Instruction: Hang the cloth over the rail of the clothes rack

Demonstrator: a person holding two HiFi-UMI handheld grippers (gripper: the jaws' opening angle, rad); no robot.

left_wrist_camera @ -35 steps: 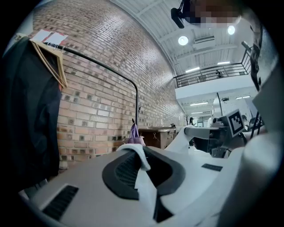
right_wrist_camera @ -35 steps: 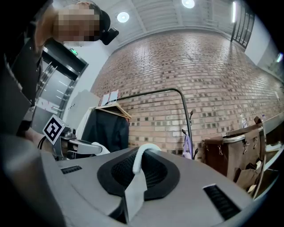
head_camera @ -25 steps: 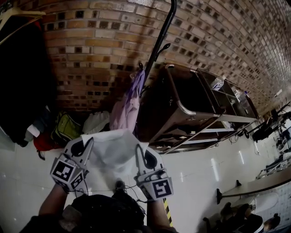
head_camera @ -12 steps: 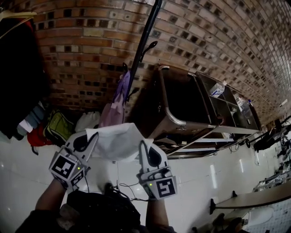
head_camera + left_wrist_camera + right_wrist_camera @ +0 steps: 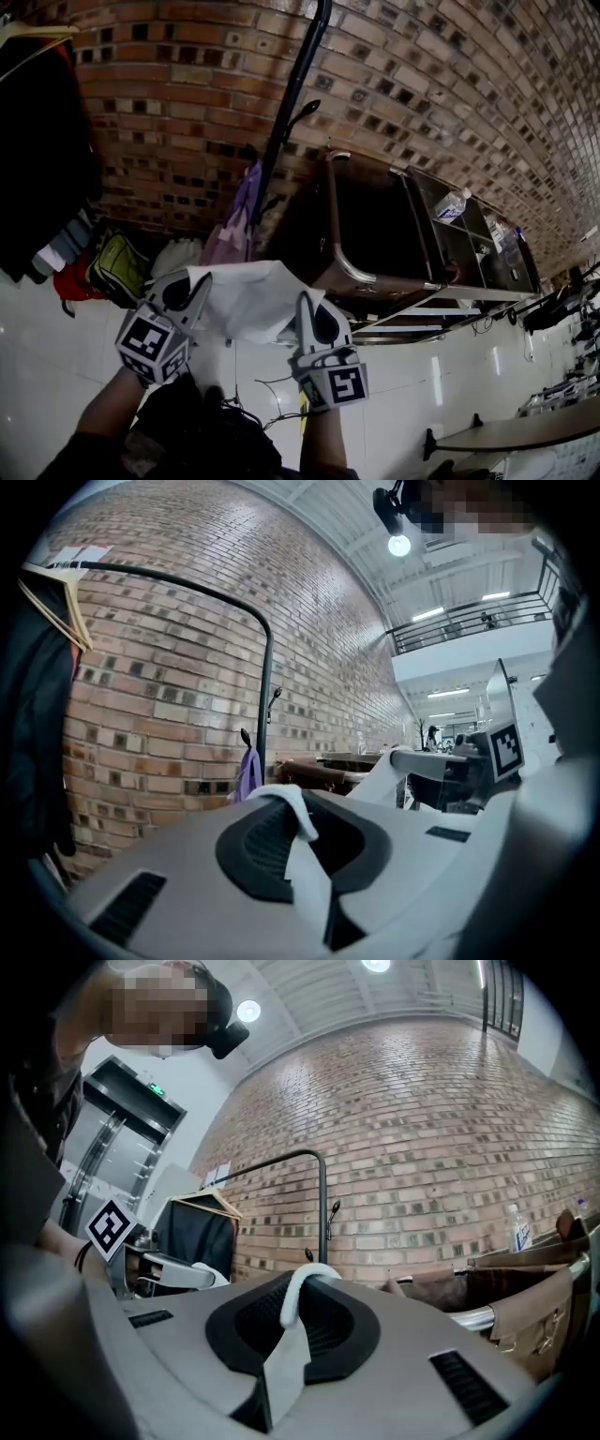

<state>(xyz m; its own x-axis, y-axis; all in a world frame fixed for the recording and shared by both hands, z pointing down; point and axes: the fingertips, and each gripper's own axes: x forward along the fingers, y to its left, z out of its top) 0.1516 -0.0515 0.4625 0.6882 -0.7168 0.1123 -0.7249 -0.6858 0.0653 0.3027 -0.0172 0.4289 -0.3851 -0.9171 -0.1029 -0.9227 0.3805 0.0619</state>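
Observation:
A white cloth (image 5: 246, 298) is stretched between my two grippers in the head view. My left gripper (image 5: 197, 281) is shut on the cloth's left edge, and a white fold (image 5: 298, 817) shows pinched between its jaws. My right gripper (image 5: 304, 302) is shut on the right edge, with a white strip (image 5: 295, 1312) caught in its jaws. The black rail of the clothes rack (image 5: 178, 581) runs high in front of the brick wall, and its upright post (image 5: 289, 108) rises beyond the cloth. Both grippers hold the cloth well below the rail.
Dark clothes on hangers (image 5: 42, 150) fill the rack's left end. A purple garment (image 5: 236, 230) hangs on the post's hook. Bags (image 5: 117, 267) lie at the wall's foot. A brown metal-framed cart (image 5: 375, 239) stands to the right, shelves (image 5: 469, 244) behind it. Cables (image 5: 253, 394) lie on the white floor.
Both grippers have carried the cloth slightly forward and to the right, toward the post. The view has tilted, so the wall and rack post sit lower in the picture. Both grips are unchanged.

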